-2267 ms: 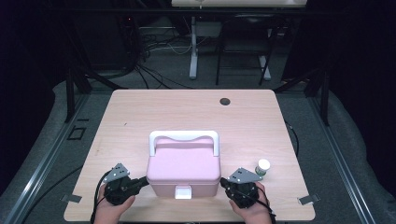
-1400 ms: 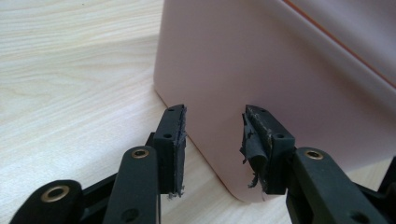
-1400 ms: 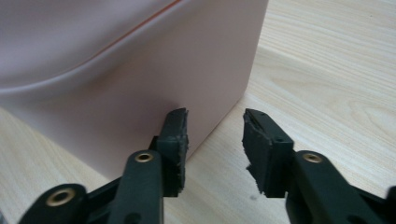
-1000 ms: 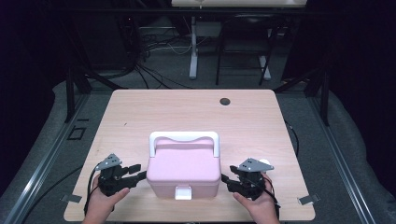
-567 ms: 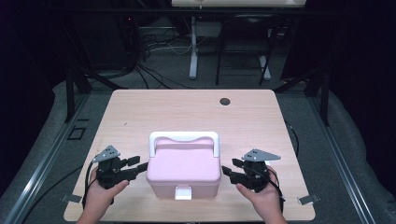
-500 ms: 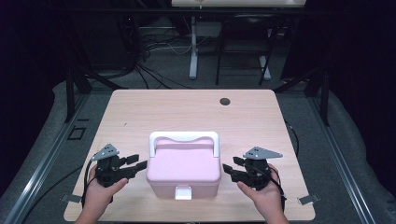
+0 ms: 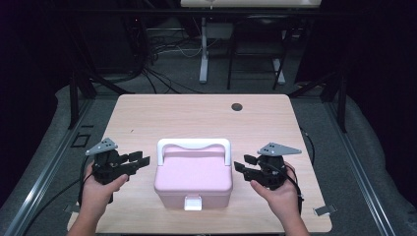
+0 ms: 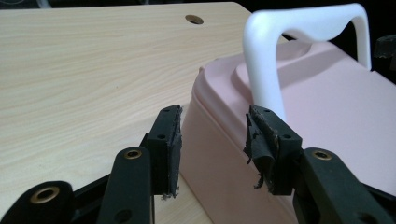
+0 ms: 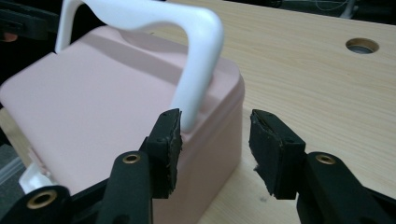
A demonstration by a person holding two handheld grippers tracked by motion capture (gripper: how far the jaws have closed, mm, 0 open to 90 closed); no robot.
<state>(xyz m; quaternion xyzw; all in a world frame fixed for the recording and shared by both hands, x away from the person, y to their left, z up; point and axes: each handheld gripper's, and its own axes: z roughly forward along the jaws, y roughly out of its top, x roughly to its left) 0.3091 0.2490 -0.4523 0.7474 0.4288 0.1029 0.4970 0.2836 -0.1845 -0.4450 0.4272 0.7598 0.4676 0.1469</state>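
Jaws on my left gripper [image 7: 140,161] and right gripper [image 7: 242,166] are spread beside the pink box [image 7: 193,178]; grabbing unevenly could tip it.

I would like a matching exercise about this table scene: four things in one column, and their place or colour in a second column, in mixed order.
Things:
1. box
2. handle
3. left gripper
4. round hole

Descriptions:
A. white, upright over the lid
B. in the table top, at the far edge
C. pink, lid closed
D. open, beside the box, not touching it

Pairs: 1-C, 2-A, 3-D, 4-B
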